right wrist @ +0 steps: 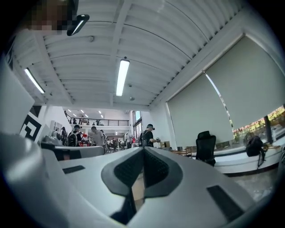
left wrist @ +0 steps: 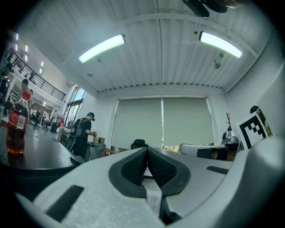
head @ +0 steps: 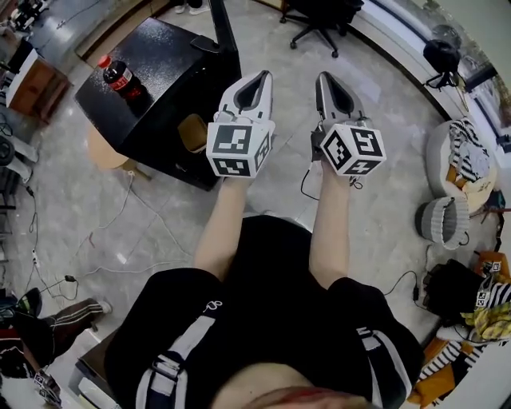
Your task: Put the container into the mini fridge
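Well left of left gripper [head: 257,77]: bottle [head: 121,78].

Large open lab-like office hall: swivel chair [head: 319,24], floor cables [head: 125,204], strip lights [left wrist: 101,48], roller blinds [left wrist: 162,122], mezzanine railing [right wrist: 92,122].

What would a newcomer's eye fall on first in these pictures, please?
Probably the left gripper and the right gripper, each with its marker cube, held out side by side at the centre of the head view, jaws shut and empty. Next, the red-capped cola bottle standing upright on the black cabinet at upper left.
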